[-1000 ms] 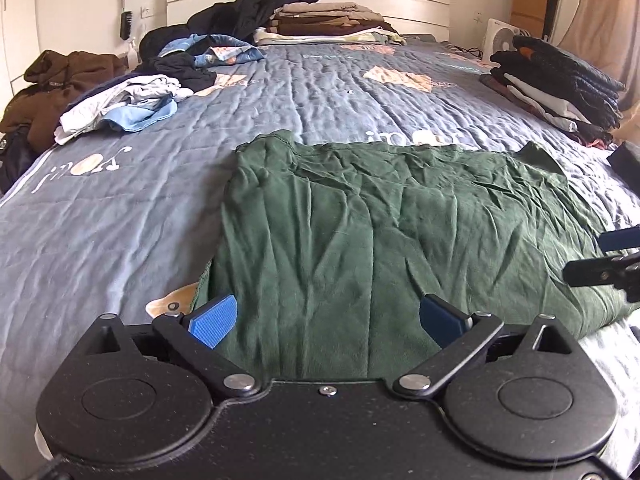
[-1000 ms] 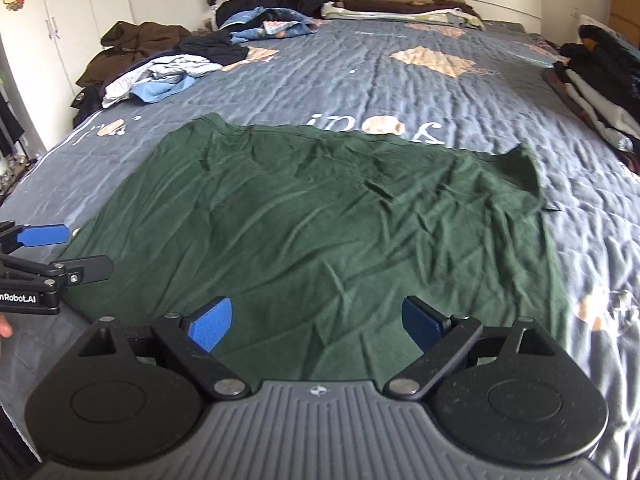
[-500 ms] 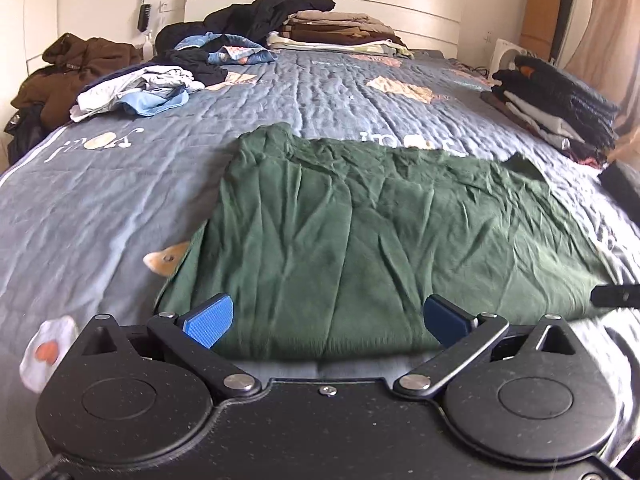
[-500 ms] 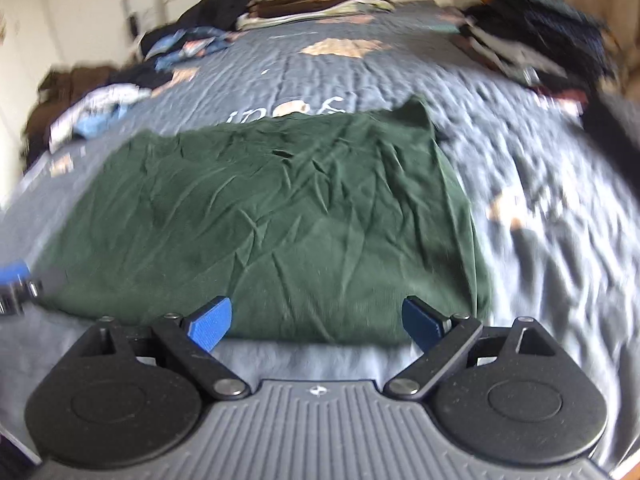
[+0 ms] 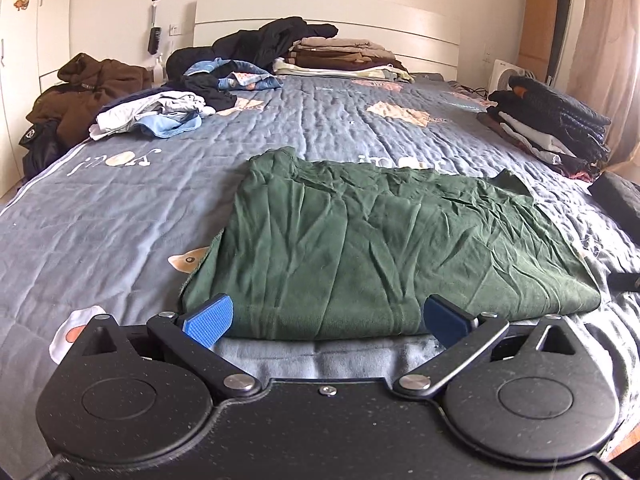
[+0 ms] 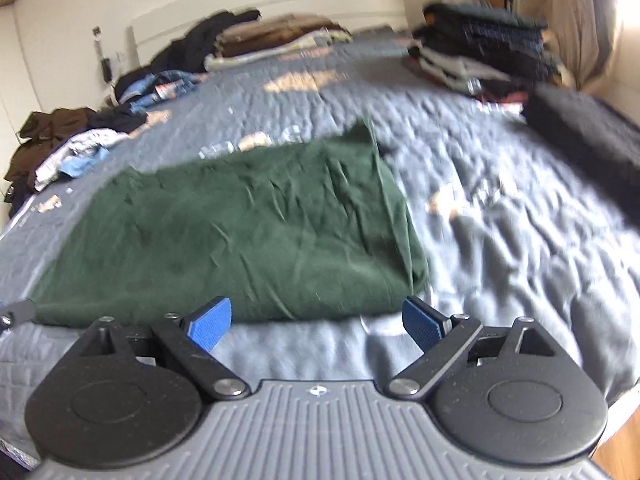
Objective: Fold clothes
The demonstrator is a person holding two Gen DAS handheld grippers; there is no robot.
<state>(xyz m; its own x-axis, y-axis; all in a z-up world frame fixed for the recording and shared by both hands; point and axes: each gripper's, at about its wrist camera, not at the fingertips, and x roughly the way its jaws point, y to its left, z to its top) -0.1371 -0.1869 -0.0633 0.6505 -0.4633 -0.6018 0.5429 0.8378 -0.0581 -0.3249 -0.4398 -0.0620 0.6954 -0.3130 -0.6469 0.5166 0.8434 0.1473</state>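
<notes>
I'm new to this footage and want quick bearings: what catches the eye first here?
The dark green garment dominates, lying flat and creased in the middle of the grey-blue bedspread. Both the left gripper and the right gripper sit open just short of its near edge, holding nothing. Farther off, a neat stack of folded clothes stands on the right side of the bed, with loose unfolded heaps on the left.
</notes>
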